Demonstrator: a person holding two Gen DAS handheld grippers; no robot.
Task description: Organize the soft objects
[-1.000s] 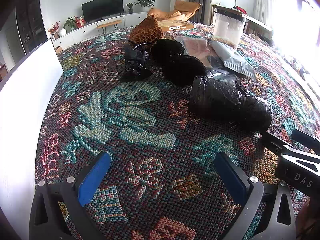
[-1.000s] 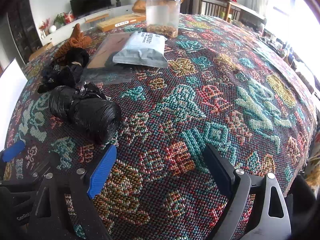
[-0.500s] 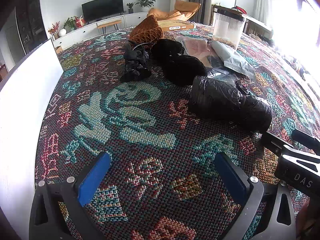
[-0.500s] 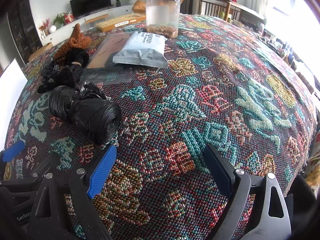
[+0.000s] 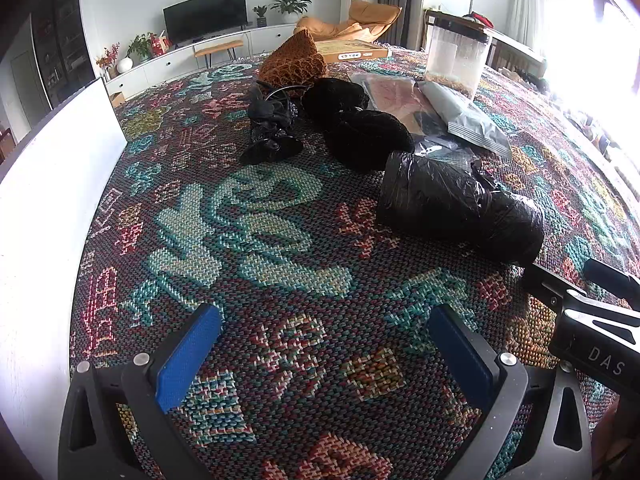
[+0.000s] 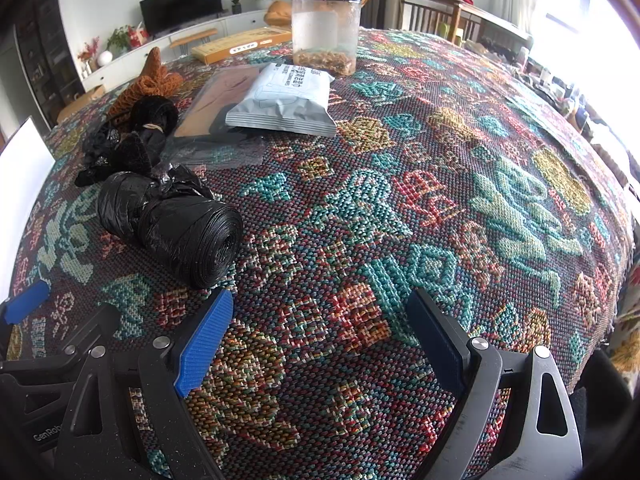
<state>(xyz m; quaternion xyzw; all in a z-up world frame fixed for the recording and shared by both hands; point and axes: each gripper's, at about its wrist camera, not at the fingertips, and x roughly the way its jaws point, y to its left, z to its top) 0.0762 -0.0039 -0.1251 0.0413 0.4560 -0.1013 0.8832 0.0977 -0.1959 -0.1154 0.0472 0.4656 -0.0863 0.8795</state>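
A roll of black plastic bags (image 5: 460, 204) (image 6: 172, 224) lies on the patterned woven tablecloth (image 5: 260, 240). Behind it sit two black fuzzy bundles (image 5: 368, 138), a black crumpled item with a dark disc (image 5: 272, 120) and a brown knitted piece (image 5: 294, 62) (image 6: 150, 76). A grey pouch (image 6: 284, 100) (image 5: 468, 114) rests on a flat clear-wrapped packet (image 6: 224, 108). My left gripper (image 5: 320, 350) hovers open near the cloth's front, empty. My right gripper (image 6: 316, 336) is open too, empty, just right of the roll.
A clear jar with a black lid (image 6: 324, 28) (image 5: 456, 56) stands at the back, with a flat yellow box (image 6: 240, 44) beyond it. A white board (image 5: 44, 184) stands upright along the left edge. The right half of the cloth (image 6: 500, 168) is bare.
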